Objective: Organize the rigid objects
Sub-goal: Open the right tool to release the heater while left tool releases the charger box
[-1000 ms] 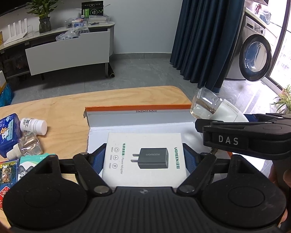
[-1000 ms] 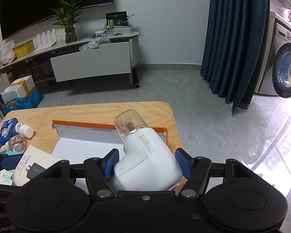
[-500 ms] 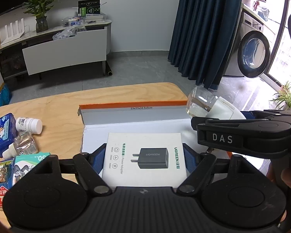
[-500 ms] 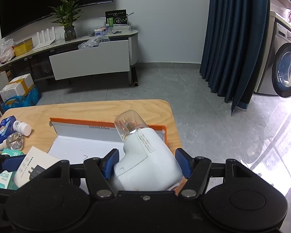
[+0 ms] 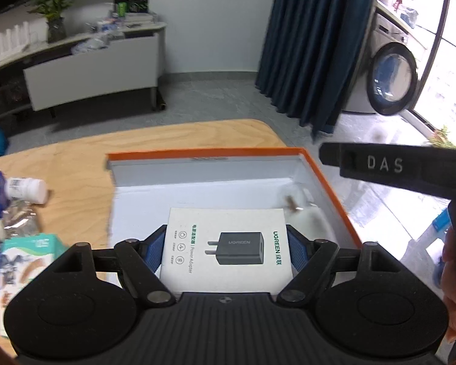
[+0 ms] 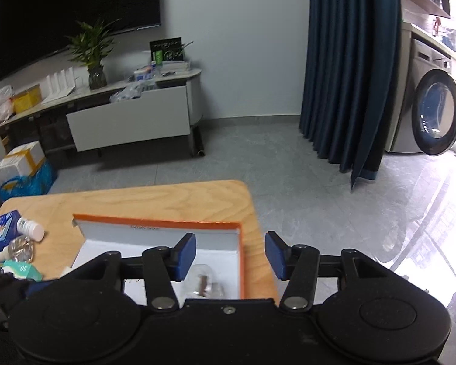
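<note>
My left gripper is shut on a white UGREEN power adapter box, held low over the open white box with orange edges. A white device with a clear dome lies inside that box by its right wall. It also shows just below my right gripper as the white device. The right gripper's jaws are closing with nothing between the blue pads. It hovers over the orange-edged box's right end.
On the wooden table, left of the box, lie a white pill bottle, a blue pack, a clear small bottle and a green-white carton. The table's right edge runs close beside the box.
The right gripper let go of the white domed device, which now lies in the box, and its jaws are narrower. The left gripper still holds the adapter box.
</note>
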